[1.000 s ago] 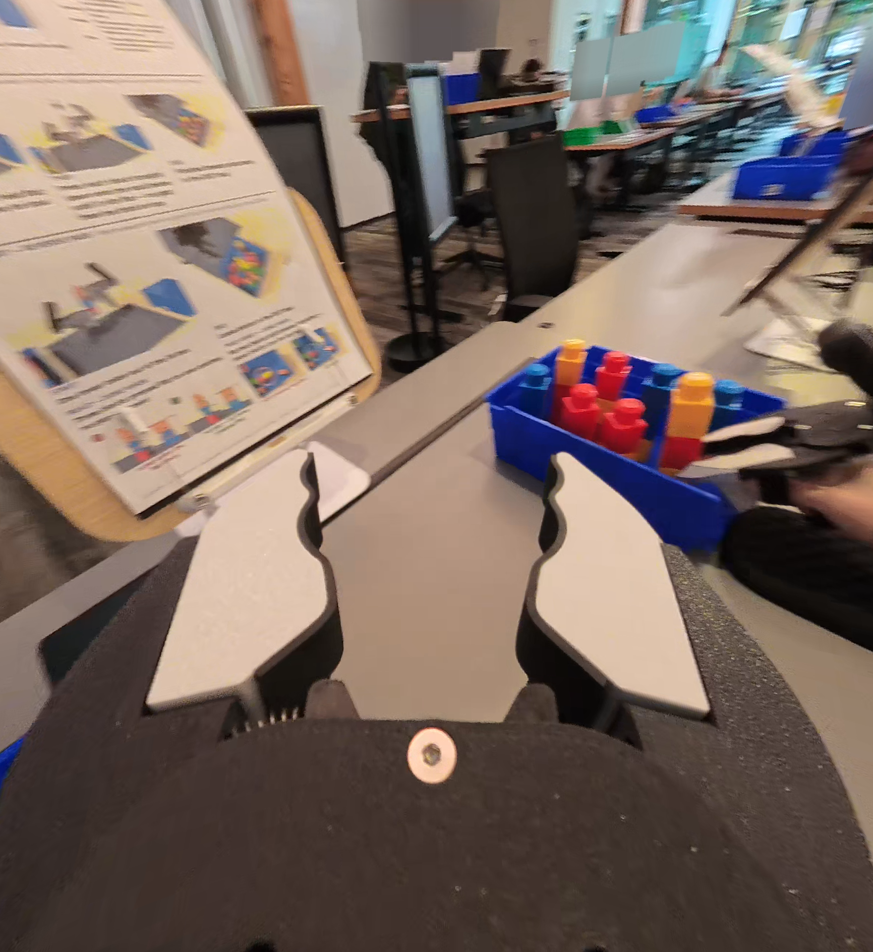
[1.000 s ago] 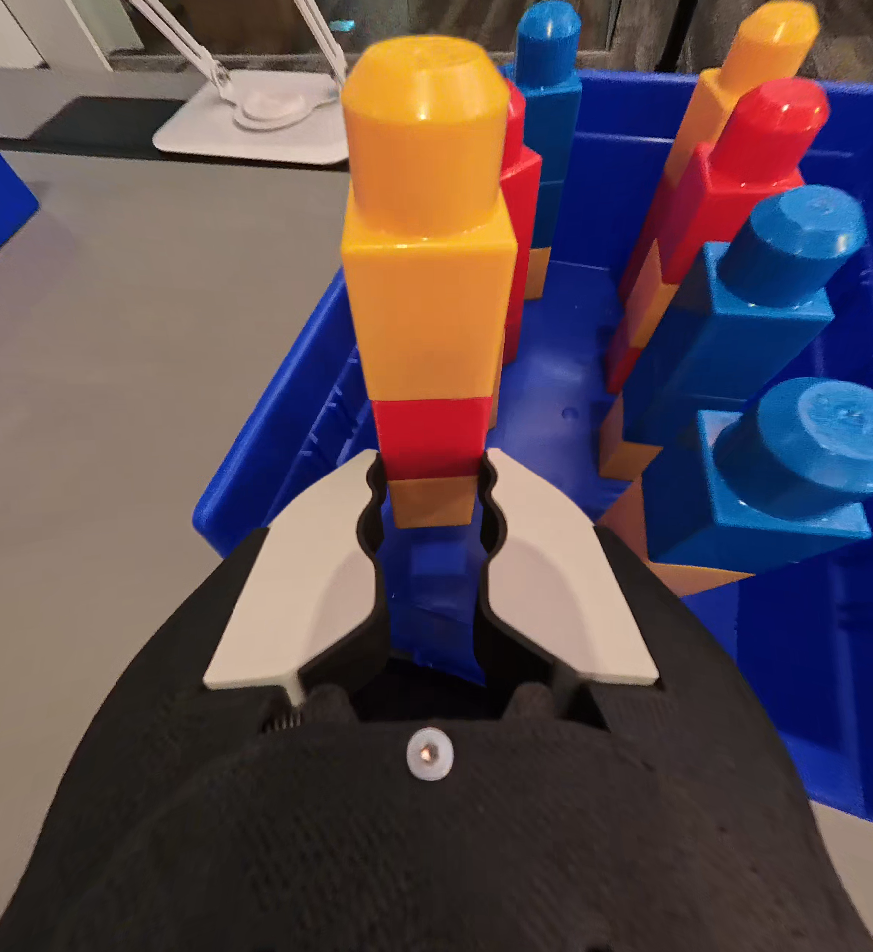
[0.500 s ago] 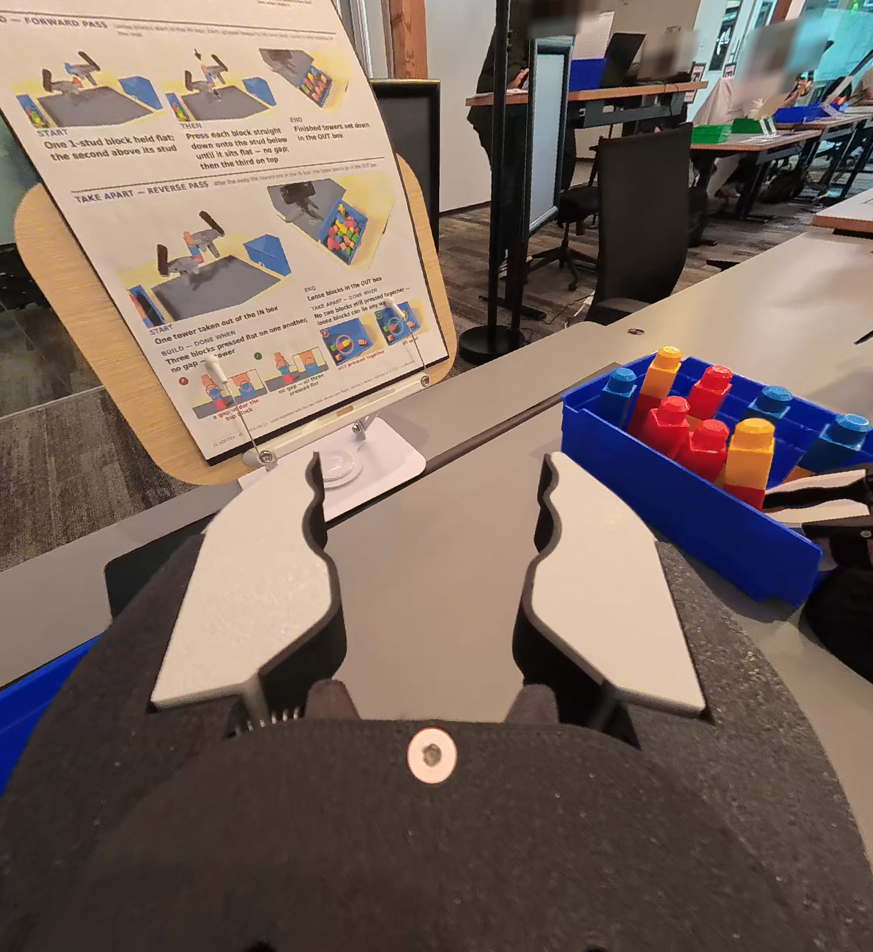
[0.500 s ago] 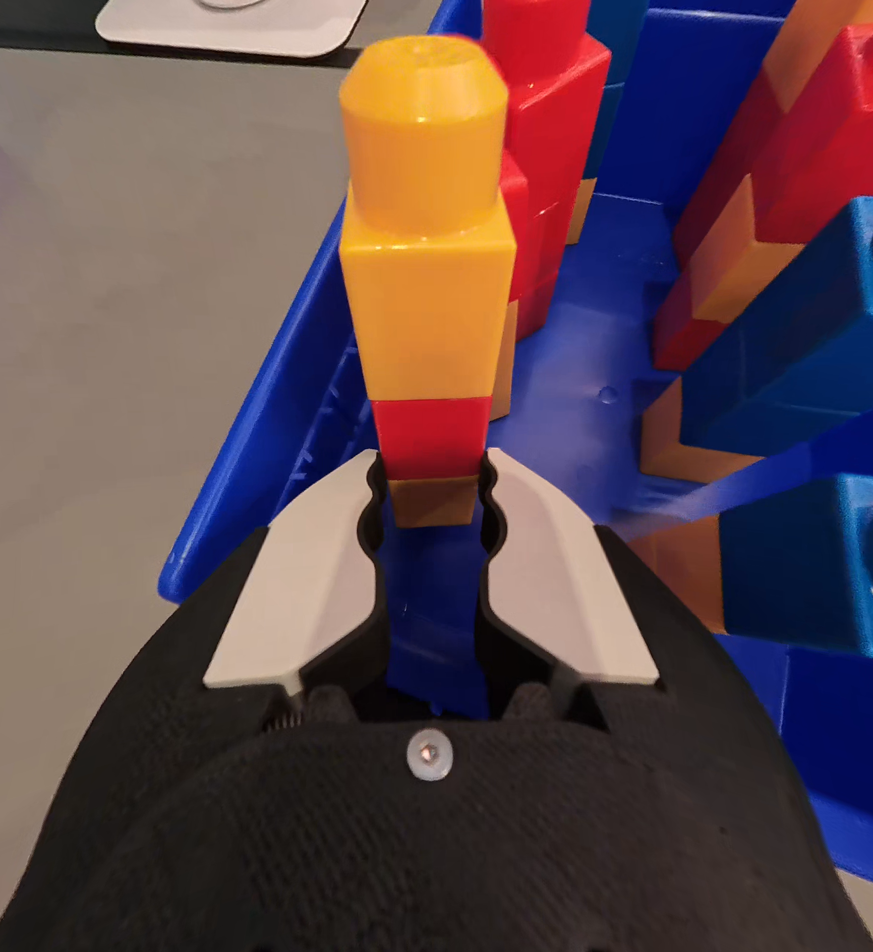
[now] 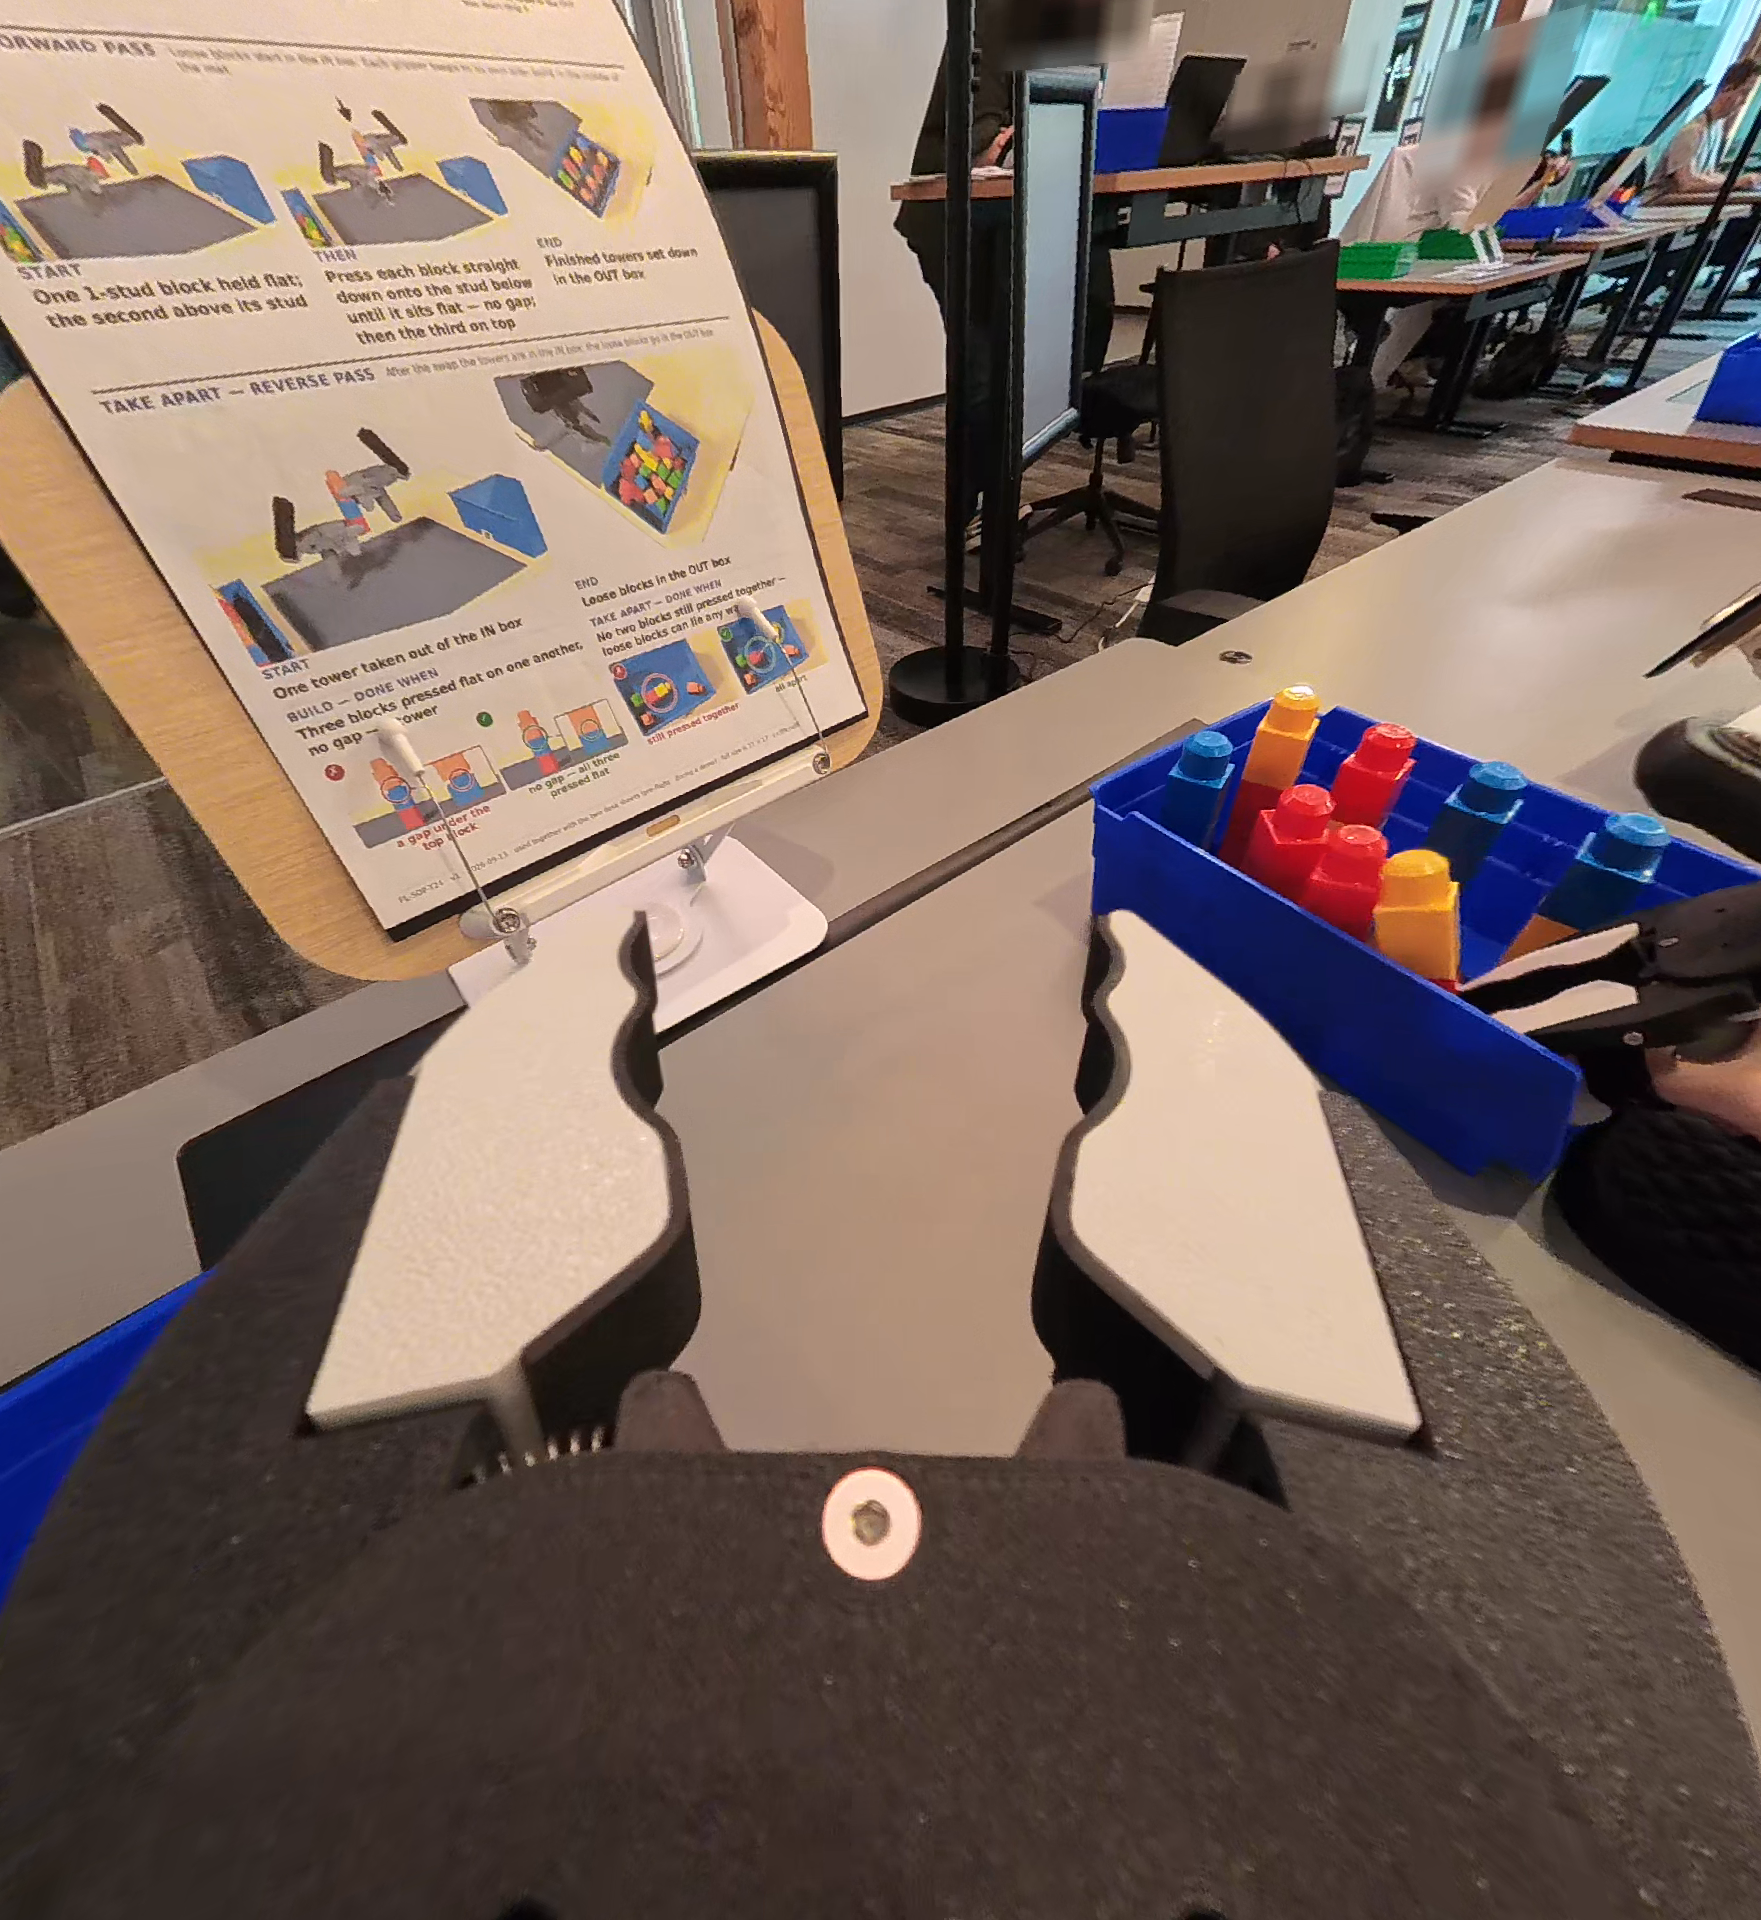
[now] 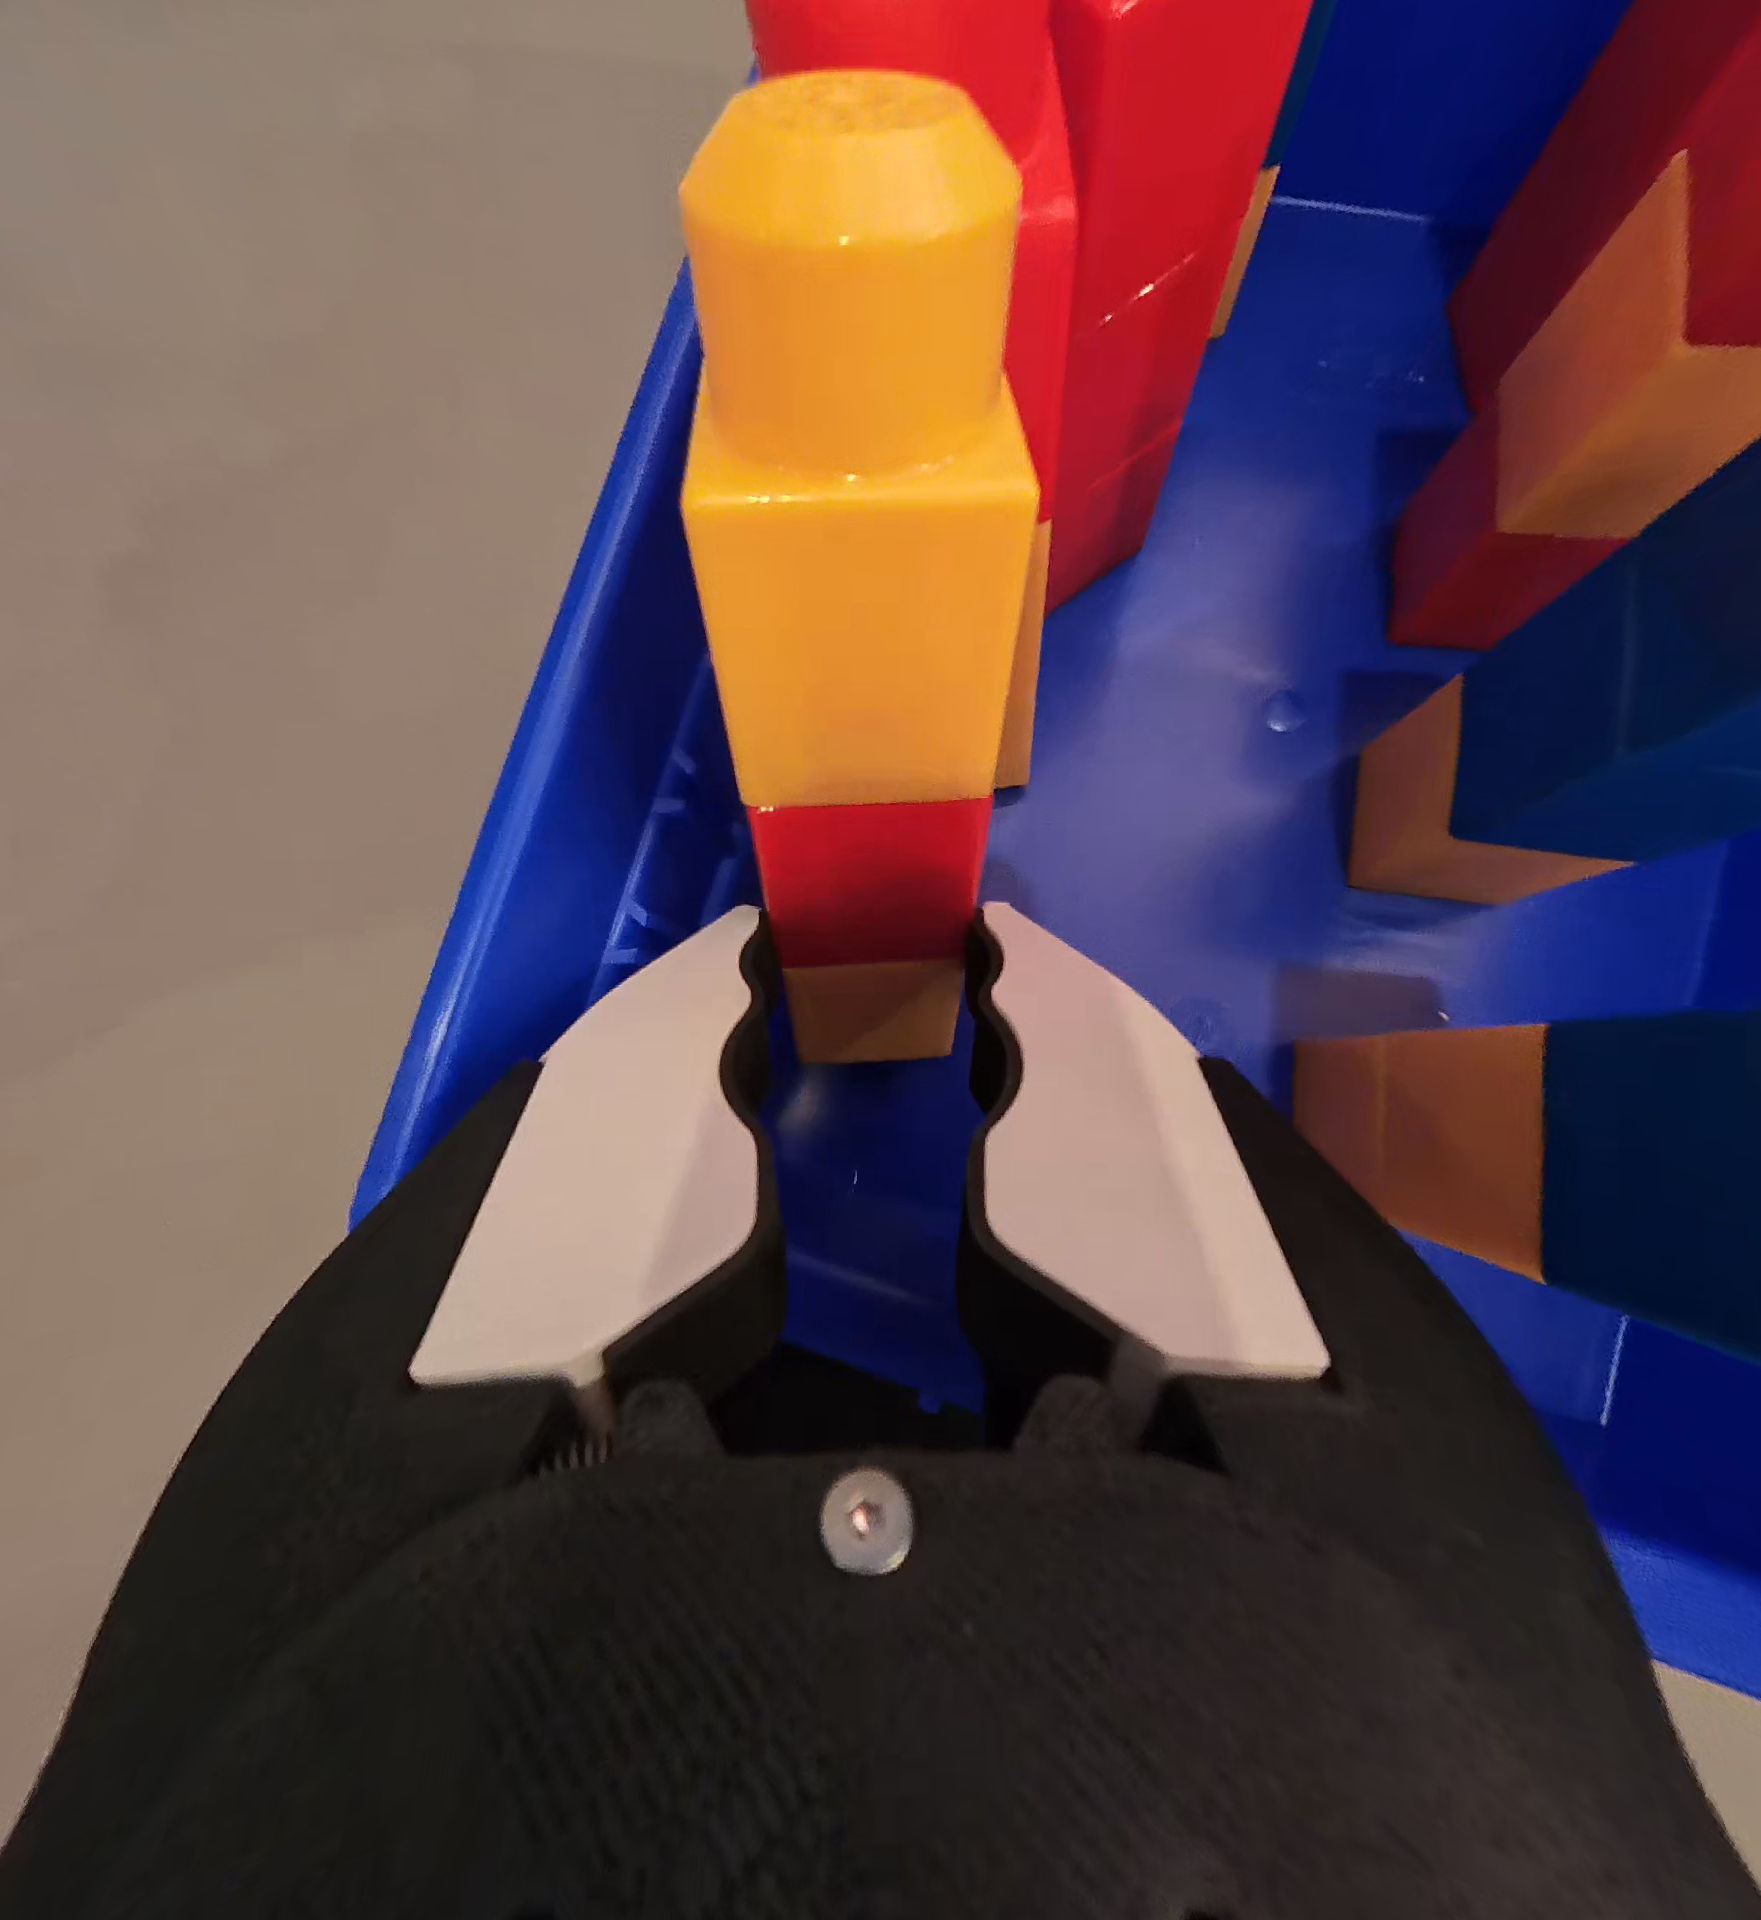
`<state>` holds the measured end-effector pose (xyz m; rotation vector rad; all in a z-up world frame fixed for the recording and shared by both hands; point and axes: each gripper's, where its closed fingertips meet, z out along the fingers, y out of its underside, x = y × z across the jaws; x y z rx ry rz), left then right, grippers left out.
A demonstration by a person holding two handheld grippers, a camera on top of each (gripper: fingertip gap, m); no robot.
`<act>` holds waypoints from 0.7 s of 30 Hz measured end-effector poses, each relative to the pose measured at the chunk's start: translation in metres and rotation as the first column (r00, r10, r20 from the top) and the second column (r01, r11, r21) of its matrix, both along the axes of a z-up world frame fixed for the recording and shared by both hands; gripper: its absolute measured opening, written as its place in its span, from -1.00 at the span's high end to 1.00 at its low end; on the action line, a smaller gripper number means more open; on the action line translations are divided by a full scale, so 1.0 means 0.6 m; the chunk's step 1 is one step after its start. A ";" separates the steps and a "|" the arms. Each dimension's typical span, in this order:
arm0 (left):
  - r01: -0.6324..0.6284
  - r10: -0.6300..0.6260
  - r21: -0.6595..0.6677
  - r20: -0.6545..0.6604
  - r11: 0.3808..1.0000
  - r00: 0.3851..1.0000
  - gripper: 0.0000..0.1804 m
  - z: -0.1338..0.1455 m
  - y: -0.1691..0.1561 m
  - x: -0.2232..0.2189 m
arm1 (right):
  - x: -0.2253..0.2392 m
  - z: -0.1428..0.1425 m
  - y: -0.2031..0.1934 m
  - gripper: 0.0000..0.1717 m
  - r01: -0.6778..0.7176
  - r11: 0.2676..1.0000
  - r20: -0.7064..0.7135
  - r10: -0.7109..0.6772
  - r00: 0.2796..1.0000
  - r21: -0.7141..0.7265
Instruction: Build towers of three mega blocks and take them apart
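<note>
Lowest in the left wrist view: left gripper, black body, pale grey fingers spread wide over bare grey tabletop, gripping nothing. Beyond, at right of frame: blue plastic bin packed with upright towers of red, blue and yellow-orange blocks. At right edge: right gripper reaching into the bin's near end, tips against the base of a yellow-topped, three-block tower; contact too small to judge here. Upper left: printed instruction sheet on a tilted wooden board with a white stand. Far back: office desks, chairs and more blue bins.

Only in the right wrist view: the grasp up close. At centre frame, narrow-set fingers pressed on both sides of the tower, at the red middle block, the yellow-orange bottom block between the pads, the yellow studded block on top. Tower inside the bin, beside its left wall. Neighbouring towers crowding upper right. Left gripper outside this view.
</note>
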<state>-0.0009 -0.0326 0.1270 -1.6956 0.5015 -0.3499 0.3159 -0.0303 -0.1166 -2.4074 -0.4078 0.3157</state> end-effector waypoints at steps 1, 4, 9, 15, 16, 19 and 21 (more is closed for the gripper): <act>0.007 -0.007 -0.001 0.004 1.000 1.000 0.13 0.001 -0.002 0.000 | 0.001 -0.001 0.000 0.58 0.000 1.000 0.012 0.000 1.000 -0.010; 0.021 -0.021 -0.002 0.015 1.000 1.000 0.13 0.006 -0.006 0.000 | 0.001 -0.004 -0.001 0.58 0.001 1.000 0.026 0.000 1.000 -0.031; 0.027 -0.027 0.002 0.029 1.000 0.999 0.13 0.012 -0.010 -0.006 | 0.000 -0.005 -0.001 0.59 -0.011 0.999 0.014 0.012 1.000 -0.045; 0.036 -0.036 -0.001 0.044 0.999 0.998 0.14 0.015 -0.011 -0.010 | 0.003 0.007 0.004 0.59 -0.019 0.998 -0.004 0.019 1.000 0.063; 0.037 -0.037 -0.002 0.042 0.999 0.998 0.13 0.014 -0.011 -0.010 | 0.002 0.009 0.005 0.59 -0.023 0.997 -0.021 0.025 0.999 0.077; 0.036 -0.036 -0.001 0.043 0.999 0.998 0.13 0.015 -0.011 -0.011 | 0.000 0.008 0.005 0.58 -0.031 0.997 -0.070 0.036 0.997 0.070; 0.038 -0.038 -0.002 0.044 0.999 0.998 0.13 0.015 -0.012 -0.010 | 0.001 0.007 0.006 0.58 -0.034 0.997 -0.080 0.040 0.996 0.065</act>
